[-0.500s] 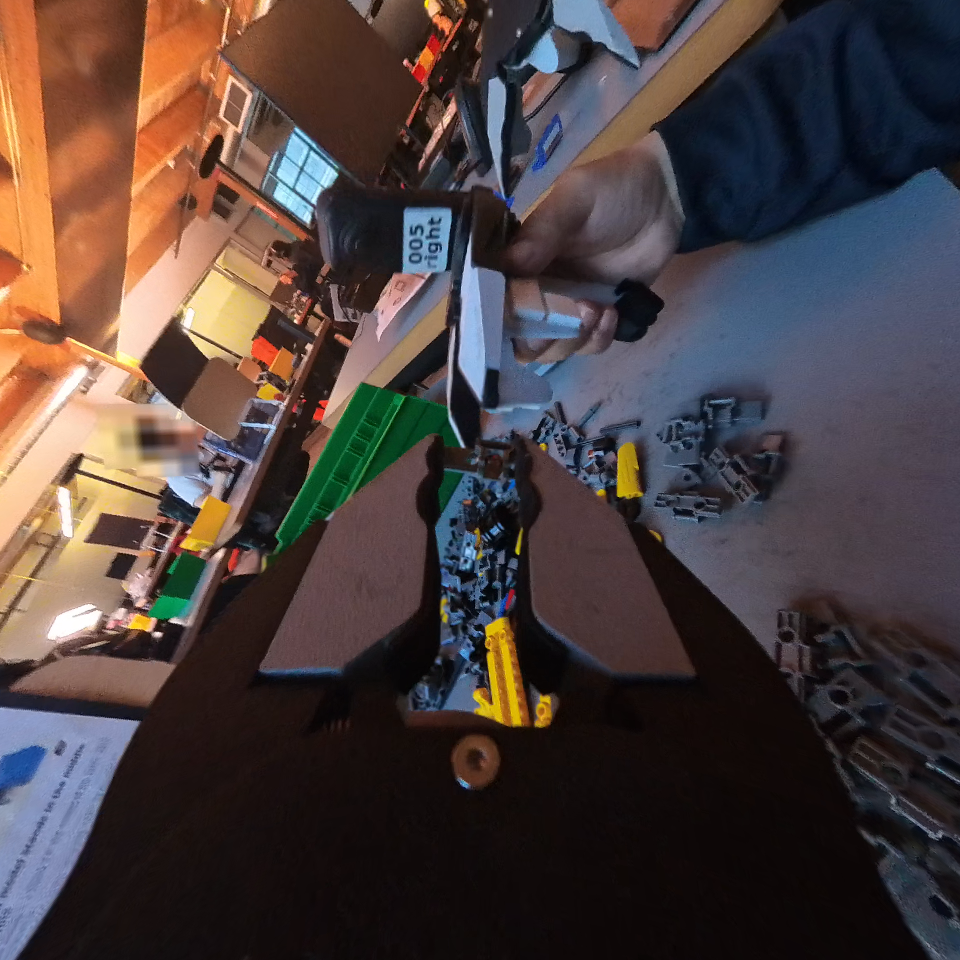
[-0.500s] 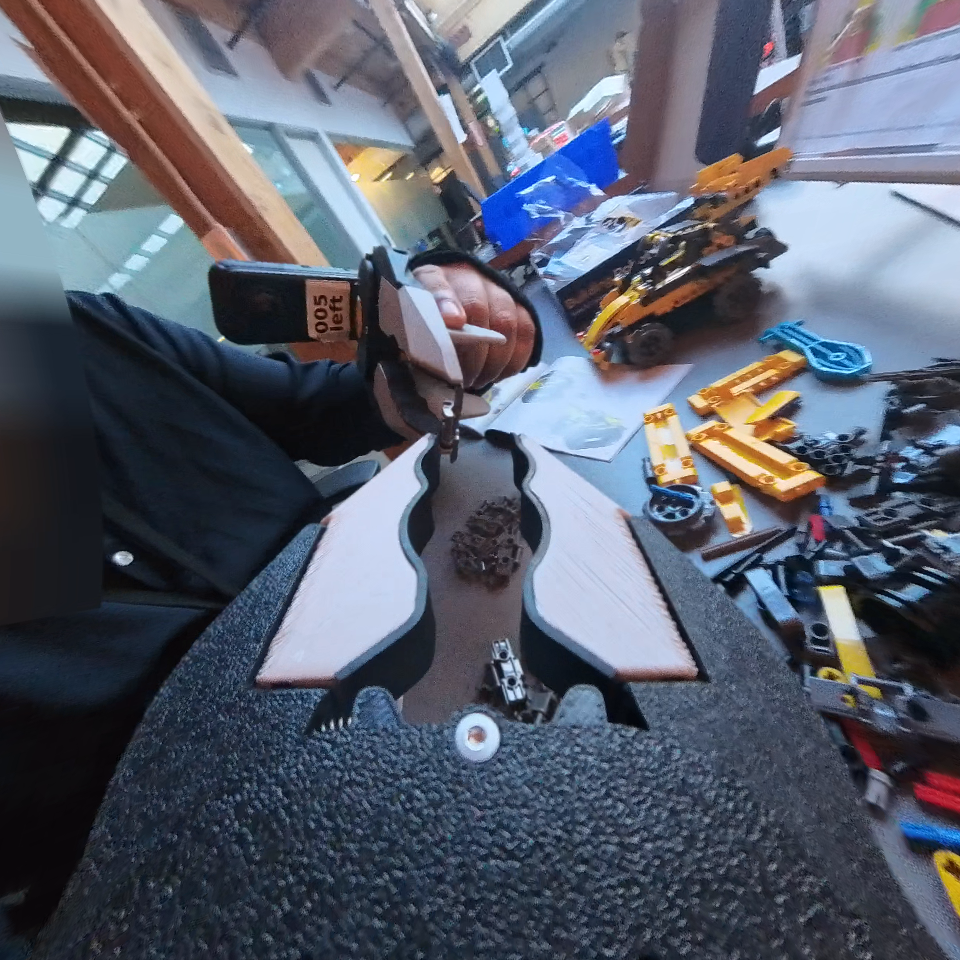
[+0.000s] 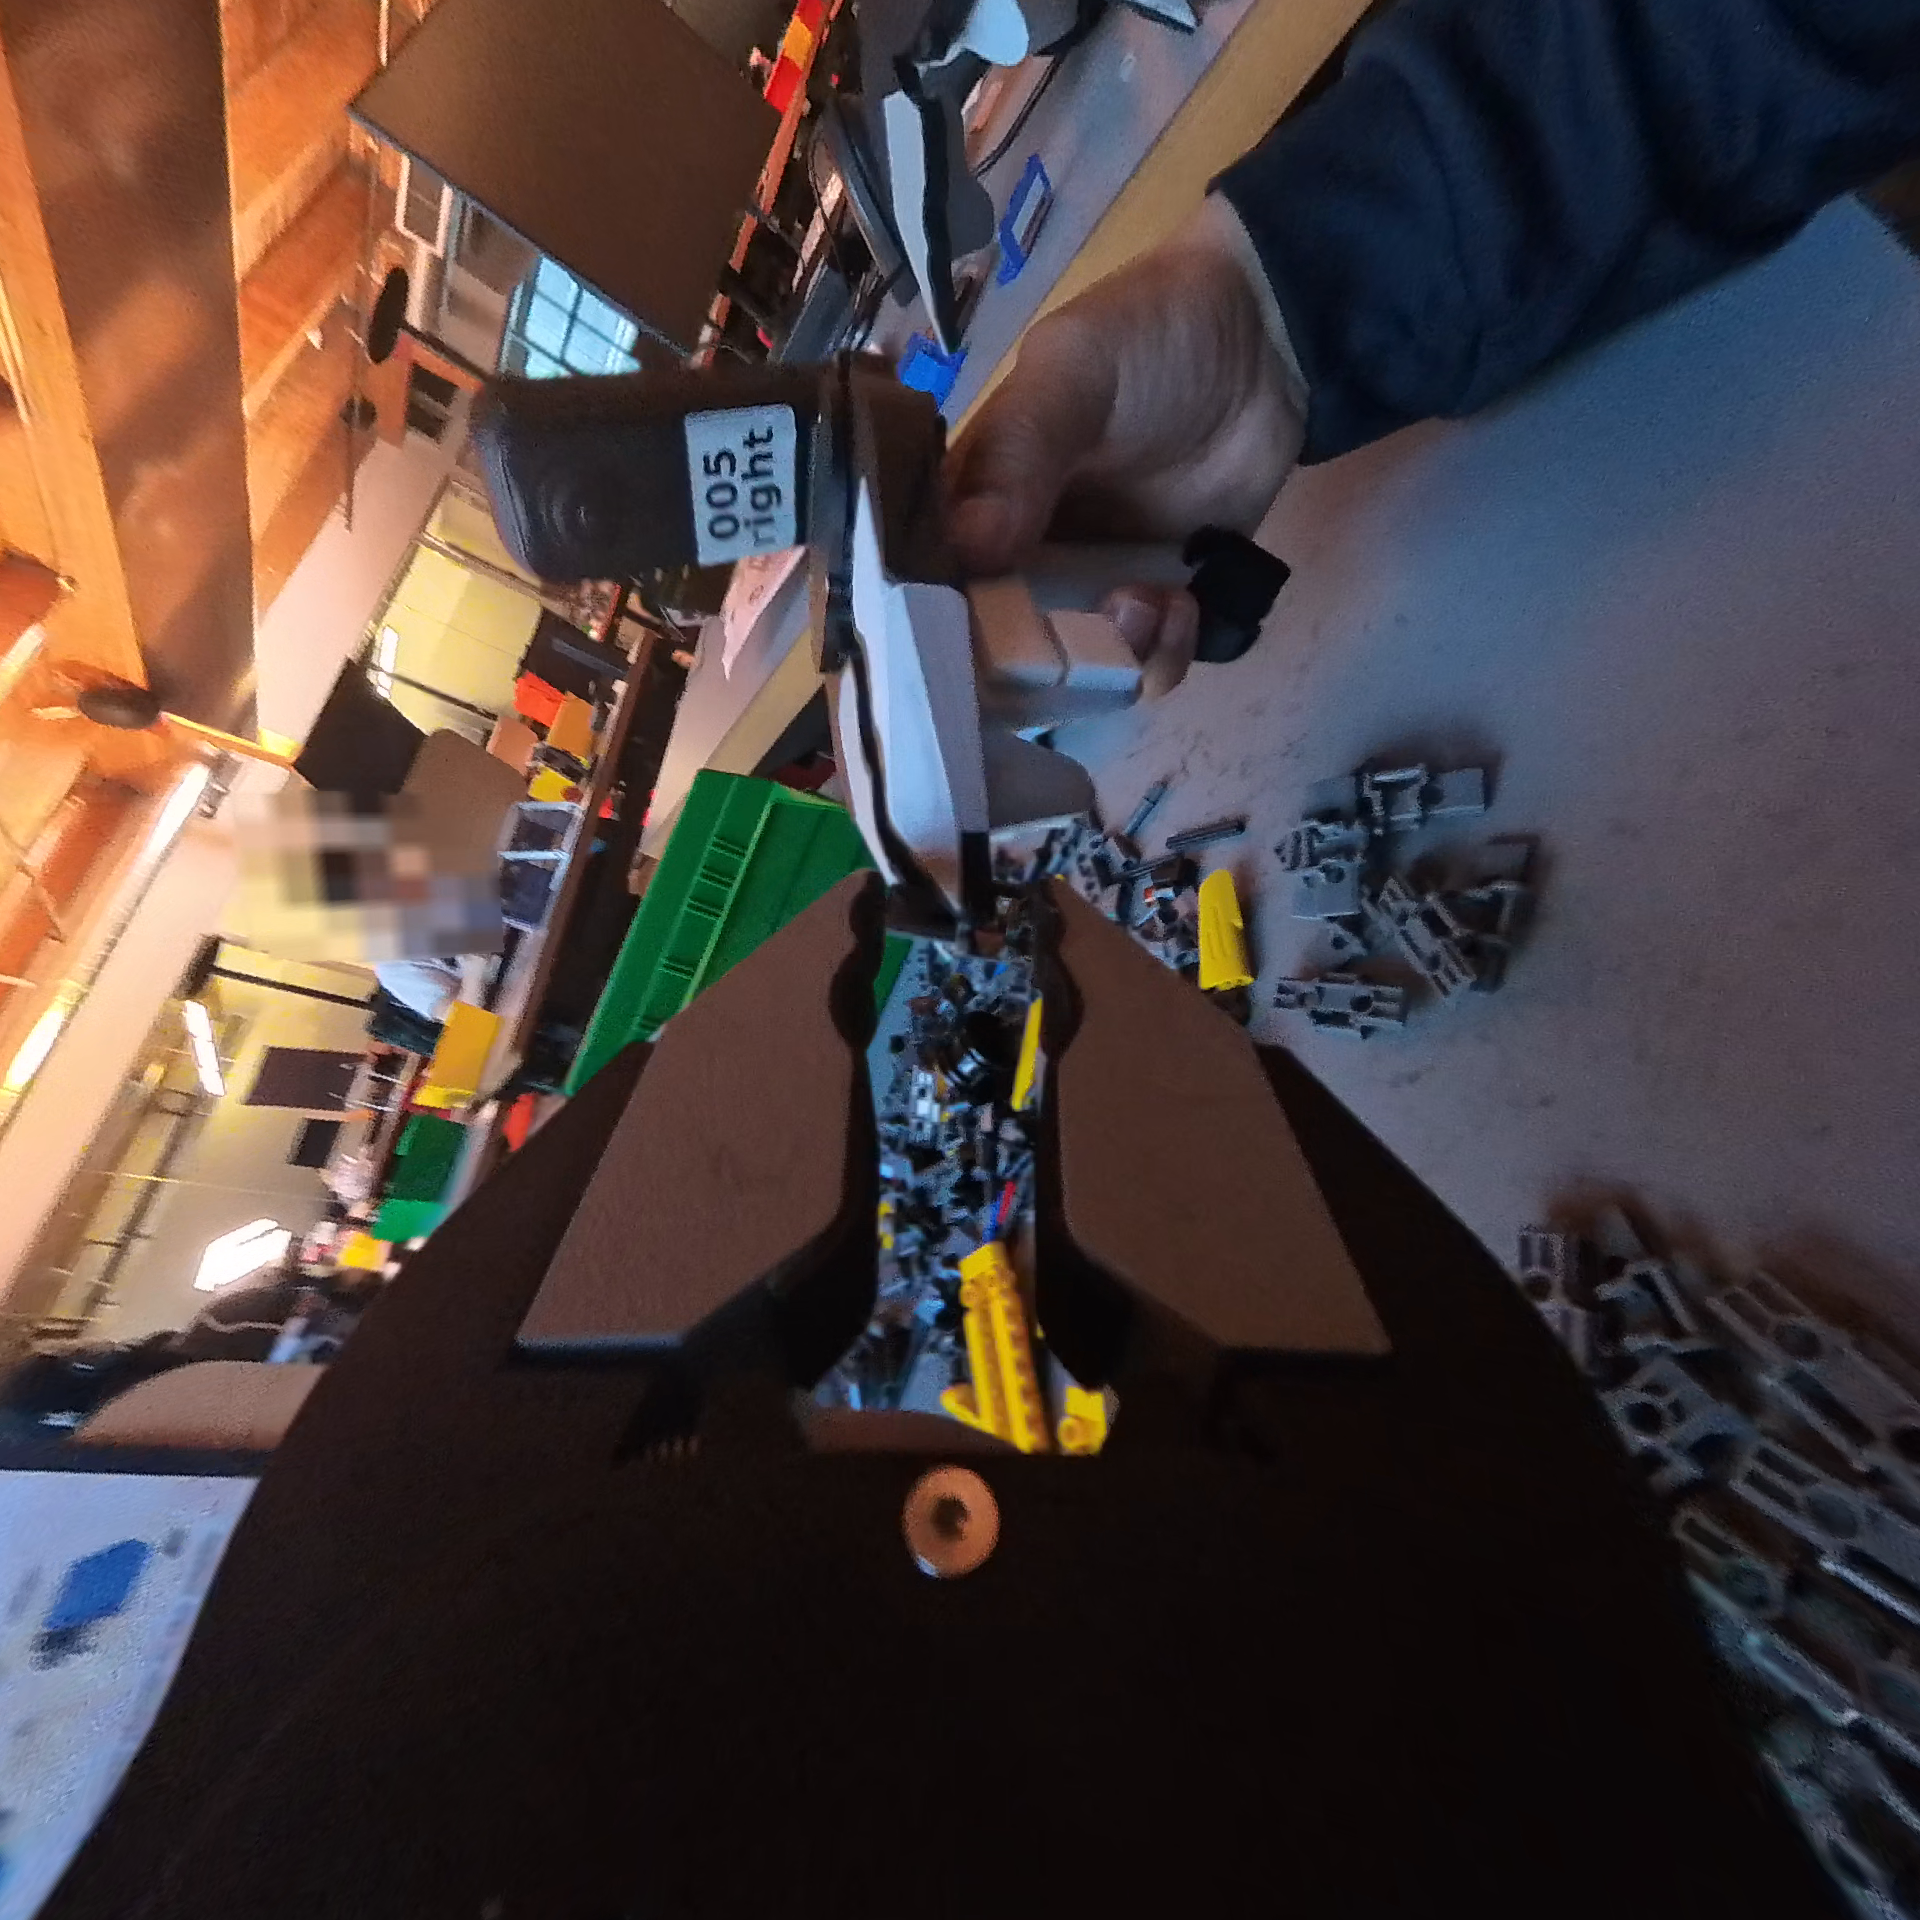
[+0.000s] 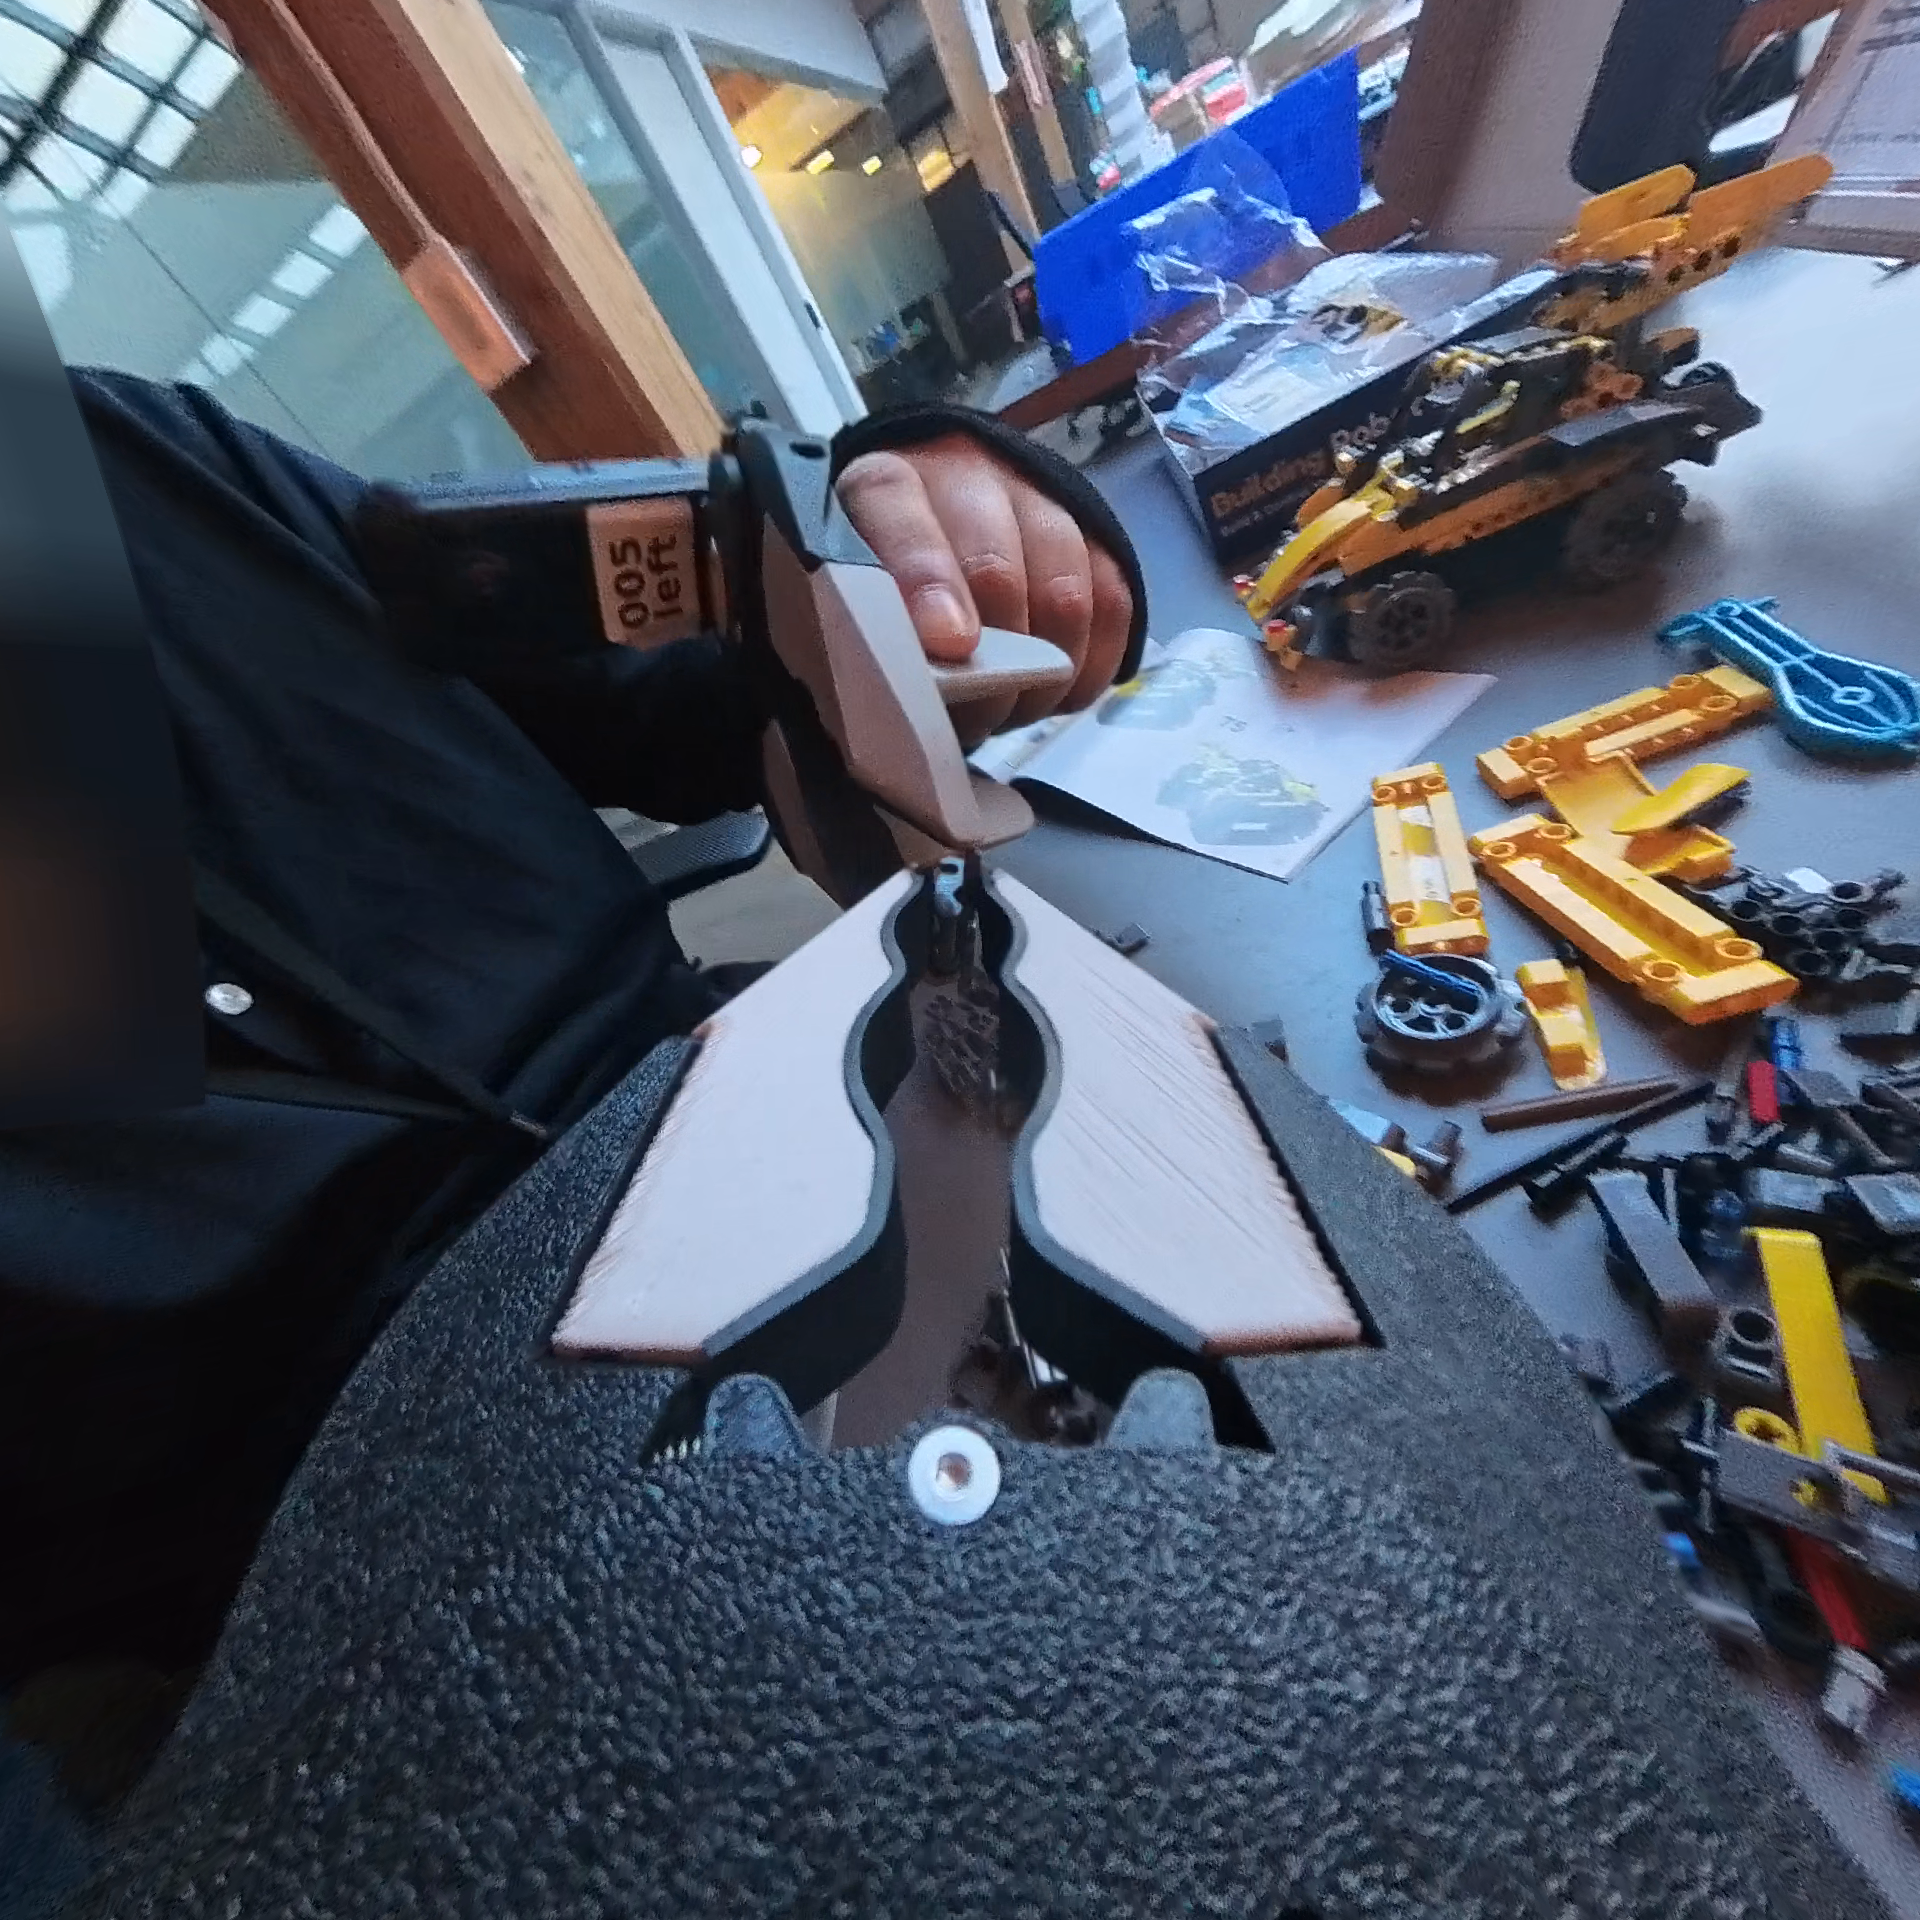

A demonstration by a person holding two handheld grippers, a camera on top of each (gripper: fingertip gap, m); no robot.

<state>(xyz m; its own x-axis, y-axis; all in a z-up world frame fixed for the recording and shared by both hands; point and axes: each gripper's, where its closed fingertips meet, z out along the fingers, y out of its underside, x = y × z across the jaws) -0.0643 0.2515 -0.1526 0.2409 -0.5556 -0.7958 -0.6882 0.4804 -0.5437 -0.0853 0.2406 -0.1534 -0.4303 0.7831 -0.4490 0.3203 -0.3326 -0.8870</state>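
Grippers meet tip to tip above table (image 4: 1288,935). Right gripper (image 4: 954,883): fingers drawn near together, small black piece (image 4: 948,906) between tips; firm clamp cannot be told. Left gripper (image 3: 956,904): fingers stand apart in own view, the right's tips at the gap; whether it grips the piece, cannot tell. Past left fingers: mixed parts pile (image 3: 966,1122); to its right, grey parts (image 3: 1392,904); to its left, green bin (image 3: 727,914). Right of right gripper: yellow beams (image 4: 1621,894), black wheel (image 4: 1439,1013). Ahead-right: booklet (image 4: 1247,769), model car (image 4: 1496,499).
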